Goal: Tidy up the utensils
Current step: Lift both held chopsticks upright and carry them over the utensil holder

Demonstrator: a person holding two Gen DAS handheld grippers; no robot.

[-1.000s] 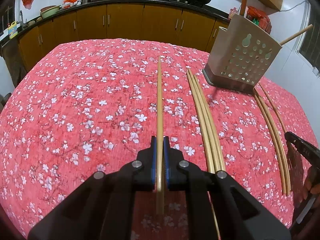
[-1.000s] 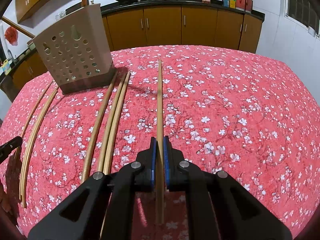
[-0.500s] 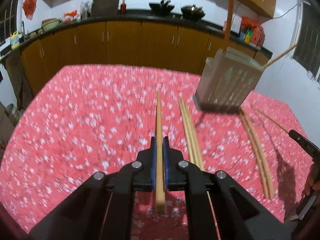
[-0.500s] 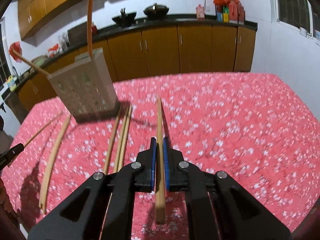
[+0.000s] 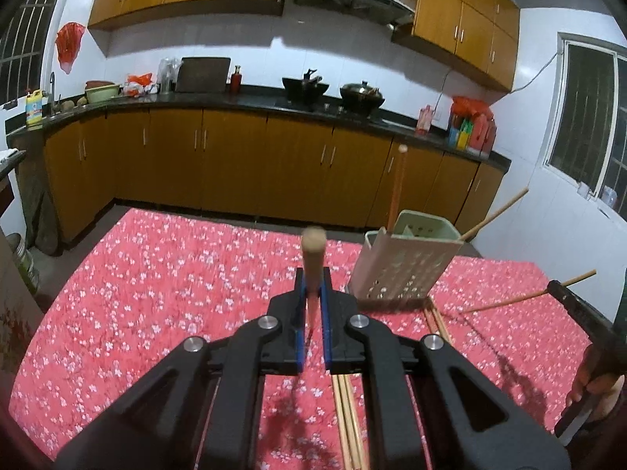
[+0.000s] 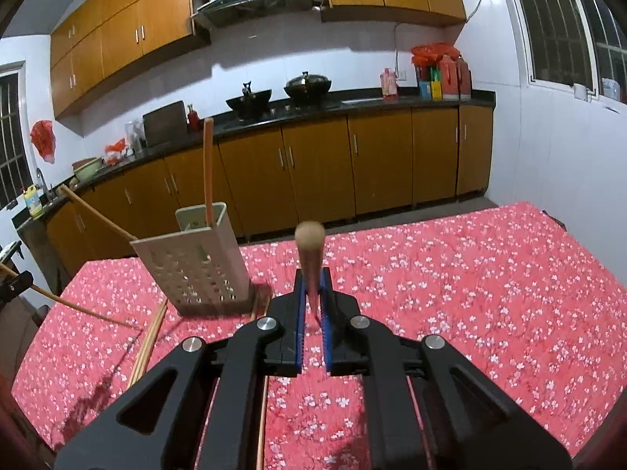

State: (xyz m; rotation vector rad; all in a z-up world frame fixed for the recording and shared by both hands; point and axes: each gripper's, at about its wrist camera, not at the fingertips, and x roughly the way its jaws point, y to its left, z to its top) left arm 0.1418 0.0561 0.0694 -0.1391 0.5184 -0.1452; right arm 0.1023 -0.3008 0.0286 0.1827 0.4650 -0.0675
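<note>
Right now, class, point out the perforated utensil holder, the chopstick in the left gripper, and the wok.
utensil holder [image 5: 403,270], left wrist view, perforated front wall
chopstick [image 5: 313,254], left wrist view, shaft near tip
wok [image 6: 307,85], right wrist view, lid

Wooden chopstick [image 5: 313,258]; matt perforated plastic holder [image 5: 403,266]; floral cloth tablecloth [image 5: 156,274].

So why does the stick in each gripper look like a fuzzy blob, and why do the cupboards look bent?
Left wrist view: the chopstick points almost at the lens, too close to be sharp, so its tip blurs; the fisheye bows the cabinets. Right wrist view: the same blur on its chopstick, the wall cupboards curve, and a dark shadow falls on the tablecloth at lower left.
</note>
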